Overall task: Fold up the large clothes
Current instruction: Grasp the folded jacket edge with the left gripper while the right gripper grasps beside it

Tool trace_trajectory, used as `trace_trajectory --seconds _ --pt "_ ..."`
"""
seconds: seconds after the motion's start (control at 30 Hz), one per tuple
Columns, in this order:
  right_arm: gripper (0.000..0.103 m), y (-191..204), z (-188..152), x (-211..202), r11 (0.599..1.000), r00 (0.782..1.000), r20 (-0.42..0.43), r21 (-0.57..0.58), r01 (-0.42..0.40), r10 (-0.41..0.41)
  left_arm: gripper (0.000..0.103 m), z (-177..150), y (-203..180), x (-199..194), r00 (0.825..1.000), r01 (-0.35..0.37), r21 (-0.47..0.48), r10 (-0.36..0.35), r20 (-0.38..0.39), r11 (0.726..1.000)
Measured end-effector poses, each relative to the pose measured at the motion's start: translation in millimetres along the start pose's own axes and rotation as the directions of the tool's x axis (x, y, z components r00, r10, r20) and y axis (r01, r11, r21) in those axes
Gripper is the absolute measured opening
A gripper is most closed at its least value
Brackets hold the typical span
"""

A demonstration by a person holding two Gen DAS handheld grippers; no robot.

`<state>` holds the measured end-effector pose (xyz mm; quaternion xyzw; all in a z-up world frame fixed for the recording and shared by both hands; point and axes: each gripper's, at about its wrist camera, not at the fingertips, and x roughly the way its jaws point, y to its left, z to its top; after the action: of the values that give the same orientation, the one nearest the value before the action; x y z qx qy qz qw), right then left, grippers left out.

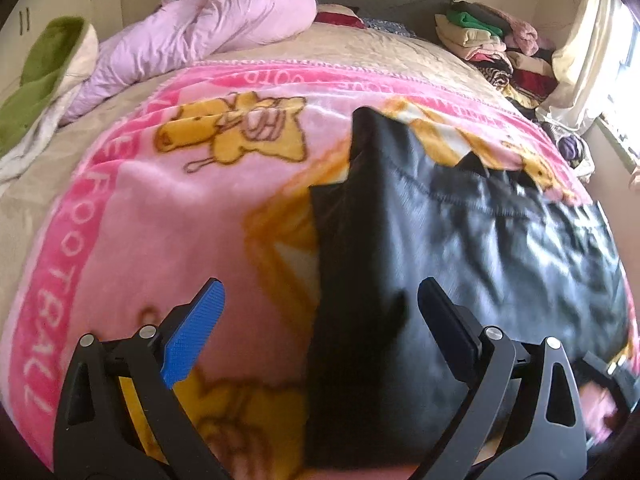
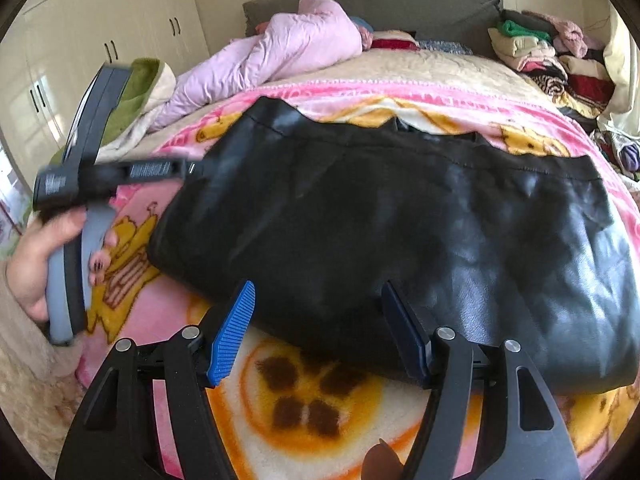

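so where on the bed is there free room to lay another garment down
Free: the pink blanket left of the black garment, and the beige bedspread beyond it. Crowded: the lilac duvet at the head and the clothes pile far right.

One black garment [image 2: 400, 216] lies on one pink cartoon blanket [image 2: 320, 392]; beyond the blanket, one lilac quilt [image 2: 288, 48] and one clothes pile [image 2: 548, 52]; two grippers.

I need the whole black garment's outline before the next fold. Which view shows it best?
Right wrist: the black garment lies nearly whole on the pink blanket. The left wrist view shows only its left part, blurred and cut off.
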<state>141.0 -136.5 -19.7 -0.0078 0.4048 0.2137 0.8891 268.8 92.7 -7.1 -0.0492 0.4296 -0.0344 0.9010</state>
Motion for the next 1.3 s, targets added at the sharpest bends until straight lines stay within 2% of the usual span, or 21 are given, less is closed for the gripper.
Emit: trace_trajectory --seconds 0.1,0.17,0.23,0.33,0.37,0.4,0.43,0.57,0.63,0.7,0.8,0.93,1.0,1.03,1.1,1.13,1.2,1.3 --pt "0.063 -0.7 -2.6 8.8 1.0 1.0 -0.031 -0.011 0.004 -0.004 0.09 13.1 -6.0 20.2 0.999 0.024 -0.031 -0.025 -0.032 0.999" --pt "0.063 0.4 -4.5 17.3 1.0 0.998 -0.059 -0.026 0.016 -0.018 0.09 16.9 -4.8 38.9 0.997 0.015 -0.073 -0.02 -0.075 0.997" --pt "0.064 0.9 -8.6 28.4 0.999 0.996 -0.076 -0.033 0.036 -0.038 0.09 18.1 -1.4 52.9 0.993 0.038 -0.135 -0.052 -0.105 0.99" --pt "0.064 2.4 -15.8 40.4 0.996 0.995 -0.066 -0.057 0.065 -0.069 0.084 14.1 -0.2 61.4 0.992 0.059 -0.175 -0.078 -0.103 0.983" --pt "0.064 1.9 -17.3 41.5 0.996 0.996 -0.063 -0.059 0.065 -0.069 0.077 11.5 -1.8 63.4 0.991 0.069 -0.177 -0.087 -0.098 0.982" --pt "0.064 1.1 -17.7 42.1 0.996 0.996 -0.059 -0.061 0.061 -0.064 0.065 9.2 -4.1 64.0 0.991 0.086 -0.171 -0.103 -0.09 0.981" --pt "0.064 0.6 -17.6 41.8 0.997 0.997 -0.059 -0.062 0.055 -0.058 0.059 7.0 -6.8 63.9 0.989 0.107 -0.164 -0.121 -0.082 0.981" --pt "0.063 -4.8 -1.5 32.1 0.996 0.996 -0.09 -0.084 -0.009 0.001 0.051 6.4 -12.7 57.8 0.991 0.111 -0.145 -0.121 -0.059 0.983" --pt "0.06 -14.9 23.3 16.4 0.998 0.999 -0.026 -0.051 -0.028 0.027 0.047 8.1 -11.0 54.4 0.989 0.132 -0.149 -0.142 -0.053 0.98" --pt "0.06 -28.3 53.5 11.0 1.0 0.999 0.04 -0.01 0.002 -0.002 0.041 9.9 -9.1 52.4 0.986 0.152 -0.16 -0.161 -0.047 0.975" --pt "0.059 -57.4 93.2 31.3 0.994 0.999 0.04 0.106 0.001 -0.005 0.035 14.0 -10.9 46.8 0.985 0.161 -0.151 -0.168 -0.031 0.975" --pt "0.054 -78.9 118.1 66.3 0.988 0.998 -0.01 0.14 0.061 -0.061 0.028 19.8 -12.1 33.2 0.979 0.2 -0.152 -0.201 0.003 0.968" --pt "0.048 -92.0 113.1 100.3 0.978 0.987 -0.121 0.169 0.12 -0.101 0.026 22.8 -13.2 27.4 0.977 0.213 -0.147 -0.213 0.017 0.966" --pt "0.048 -93.6 107.6 109.8 0.976 0.985 -0.143 0.182 0.119 -0.094 0.026 24.2 -14.5 24.4 0.975 0.222 -0.141 -0.22 0.024 0.965" --pt "0.048 -97.3 101.5 121.9 0.975 0.985 -0.138 0.179 0.129 -0.105 0.025 27.8 -19.8 18.7 0.969 0.247 -0.129 -0.244 0.043 0.96" --pt "0.048 -94.7 101.2 119.6 0.977 0.985 -0.13 0.162 0.137 -0.116 0.025 28.9 -23.0 17.4 0.971 0.238 -0.116 -0.235 0.046 0.964" --pt "0.049 -90.3 102.2 106.7 0.982 0.989 -0.105 0.146 0.12 -0.106 0.025 29.6 -28.0 14.8 0.977 0.21 -0.095 -0.206 0.053 0.973" --pt "0.049 -87.5 96.6 67.7 0.985 0.998 -0.035 0.157 0.065 -0.06 0.024 29.5 -26.3 13.0 0.975 0.219 -0.1 -0.214 0.057 0.971"
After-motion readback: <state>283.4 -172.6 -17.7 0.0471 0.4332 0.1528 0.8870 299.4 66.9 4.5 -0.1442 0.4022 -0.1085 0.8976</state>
